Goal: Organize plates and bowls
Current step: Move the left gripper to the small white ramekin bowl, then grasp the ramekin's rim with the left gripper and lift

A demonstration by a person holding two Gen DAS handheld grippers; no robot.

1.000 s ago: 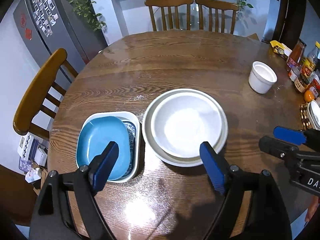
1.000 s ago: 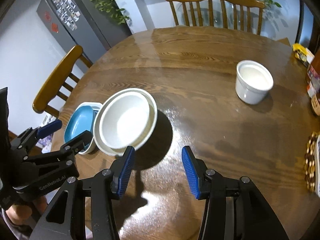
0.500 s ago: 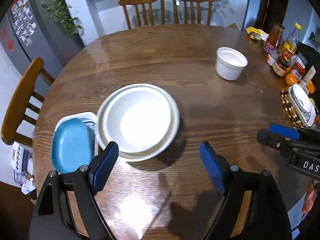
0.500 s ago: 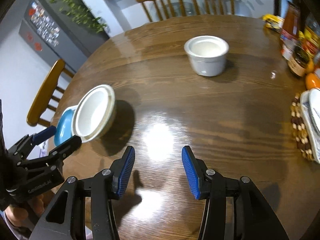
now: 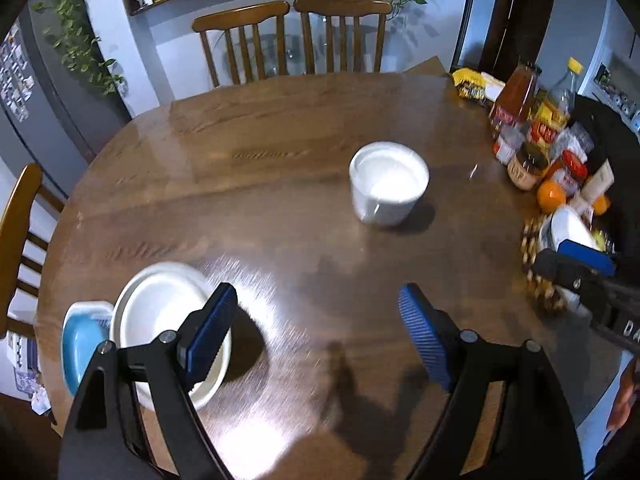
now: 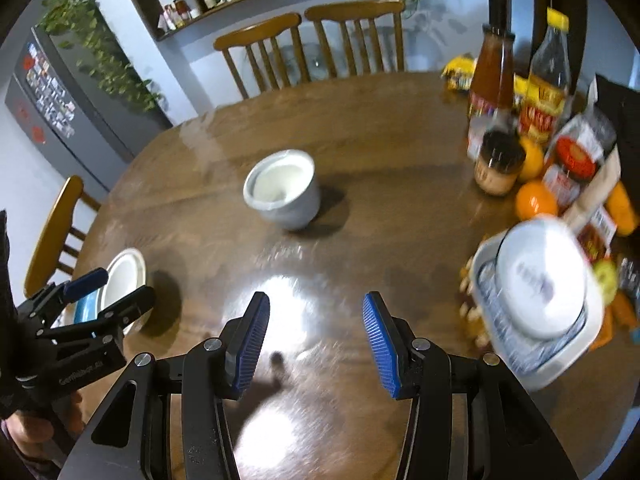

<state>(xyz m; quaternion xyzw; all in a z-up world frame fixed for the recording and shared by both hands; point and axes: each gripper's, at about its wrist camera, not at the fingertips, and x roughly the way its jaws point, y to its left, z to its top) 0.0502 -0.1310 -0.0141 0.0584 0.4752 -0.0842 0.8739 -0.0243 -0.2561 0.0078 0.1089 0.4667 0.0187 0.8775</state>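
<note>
Left wrist view: we see our left claw [image 5: 316, 340] standing wide open above the brown wooden table [image 5: 248, 200], with nothing between its blue pads. The deep white bowl [image 5: 389, 188] stands upright on the table, well beyond the claw and a little toward the right pad. At the lower left, partly behind the left finger, lies the stack of white round plates [image 5: 160, 316], and just beside it, nearer the table edge, the blue dish [image 5: 82, 340] rests in a white square tray [image 5: 86, 306]. The picture is a bit blurred.

In the right wrist view, our right claw [image 6: 316, 340] is about half open and also holds nothing; only the shiny table top shows between its pads. The same white bowl [image 6: 285, 190] stands beyond it, a little to the left of the left pad and well apart from it. To the right, near the right finger but not touching it, a white round dish [image 6: 544, 276] lies upside down in another square tray [image 6: 560, 364], which sits on a woven mat. Behind this are bottles [image 6: 492, 76], jars and oranges [image 6: 536, 200]. At the left edge we see the left claw [image 6: 108, 292] in a hand, in front of the plates.
</note>
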